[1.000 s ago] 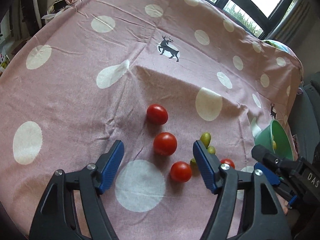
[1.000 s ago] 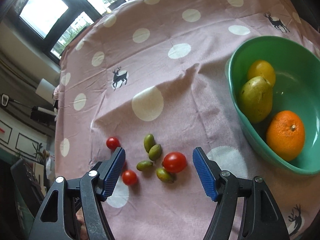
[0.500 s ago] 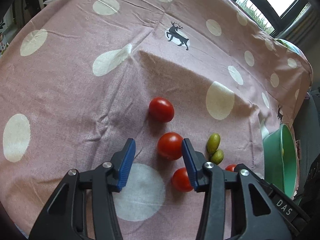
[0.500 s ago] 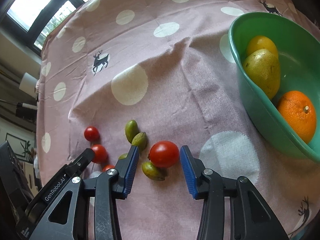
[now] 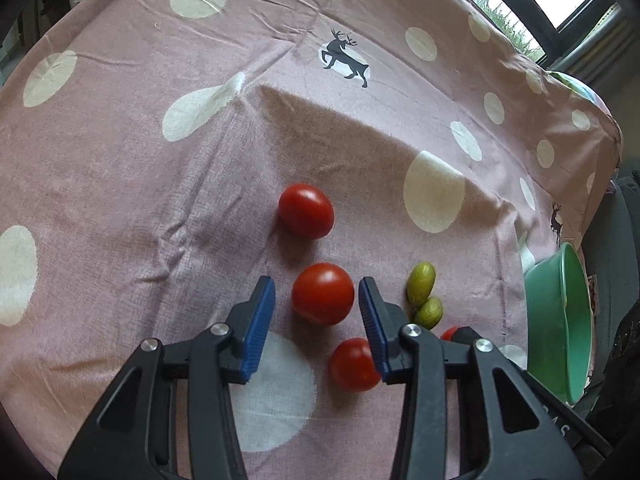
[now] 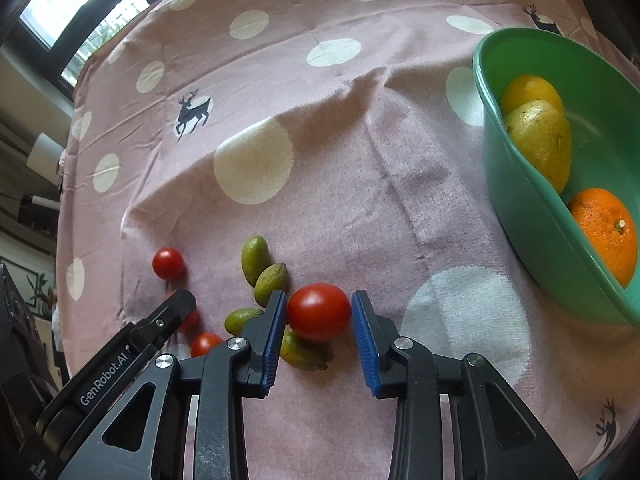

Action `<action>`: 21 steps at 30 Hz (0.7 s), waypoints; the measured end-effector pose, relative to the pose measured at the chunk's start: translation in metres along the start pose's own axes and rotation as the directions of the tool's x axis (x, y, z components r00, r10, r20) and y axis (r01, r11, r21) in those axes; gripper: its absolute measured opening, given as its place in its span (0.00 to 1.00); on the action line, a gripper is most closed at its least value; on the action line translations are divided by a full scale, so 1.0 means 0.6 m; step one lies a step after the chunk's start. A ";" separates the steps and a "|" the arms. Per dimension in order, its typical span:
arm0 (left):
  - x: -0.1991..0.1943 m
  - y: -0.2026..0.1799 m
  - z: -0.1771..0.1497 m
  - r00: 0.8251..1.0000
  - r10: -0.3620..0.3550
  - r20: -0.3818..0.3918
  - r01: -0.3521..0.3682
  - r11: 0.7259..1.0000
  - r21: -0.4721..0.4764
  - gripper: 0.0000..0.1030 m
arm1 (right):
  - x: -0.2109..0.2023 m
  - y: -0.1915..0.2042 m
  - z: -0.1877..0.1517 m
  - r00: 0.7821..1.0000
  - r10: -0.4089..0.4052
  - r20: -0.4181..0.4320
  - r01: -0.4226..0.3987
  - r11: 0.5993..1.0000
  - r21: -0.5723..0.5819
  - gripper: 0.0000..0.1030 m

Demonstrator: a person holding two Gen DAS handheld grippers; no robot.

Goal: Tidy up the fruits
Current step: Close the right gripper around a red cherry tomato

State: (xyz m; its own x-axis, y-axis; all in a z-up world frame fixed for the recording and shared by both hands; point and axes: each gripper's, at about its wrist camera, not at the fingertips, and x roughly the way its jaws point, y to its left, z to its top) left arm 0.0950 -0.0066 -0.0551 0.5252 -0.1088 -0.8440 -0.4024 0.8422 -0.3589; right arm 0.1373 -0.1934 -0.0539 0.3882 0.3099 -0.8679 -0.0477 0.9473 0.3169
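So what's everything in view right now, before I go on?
tomatoes: four, red, loose on the cloth
small green fruits: four, olive green, clustered beside the tomatoes
bowl: one, green, right of the cluster
orange: one, orange, in the bowl
pear: one, yellow-green, in the bowl
yellow fruit: one, behind the pear
cloth: one, pink with white dots and deer
left gripper: blue pads, just been closing, either side of a tomato, gaps visible
right gripper: blue pads, just been closing, touching another tomato
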 end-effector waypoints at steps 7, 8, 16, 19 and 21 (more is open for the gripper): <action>0.003 -0.005 -0.003 1.000 0.001 0.008 -0.001 1.000 0.015 0.31 | 0.010 0.002 -0.002 0.999 0.016 -0.031 -0.016 1.000 0.004 0.35; 0.003 -0.006 -0.003 1.000 0.005 0.012 -0.005 1.000 0.017 0.31 | 0.011 0.004 -0.002 0.999 0.011 -0.031 -0.011 1.000 -0.001 0.35; 0.001 -0.007 -0.004 1.000 0.006 0.024 -0.006 1.000 0.026 0.30 | 0.010 0.007 -0.002 1.000 0.006 -0.026 -0.006 1.000 -0.017 0.33; -0.009 -0.010 -0.006 0.999 -0.010 0.041 0.009 0.999 0.032 0.30 | 0.005 0.004 -0.002 1.000 0.025 -0.017 -0.025 1.000 -0.011 0.33; -0.015 -0.012 -0.006 0.998 -0.033 0.047 0.031 0.999 0.029 0.30 | -0.001 0.003 -0.001 1.000 0.024 -0.004 -0.024 1.000 -0.008 0.33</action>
State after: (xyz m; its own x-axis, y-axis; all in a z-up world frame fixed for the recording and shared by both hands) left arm 0.0901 -0.0134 -0.0463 0.5730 -0.1110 -0.8120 -0.3641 0.8532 -0.3736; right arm 0.1363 -0.1921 -0.0531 0.3836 0.3324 -0.8616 -0.0639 0.9403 0.3343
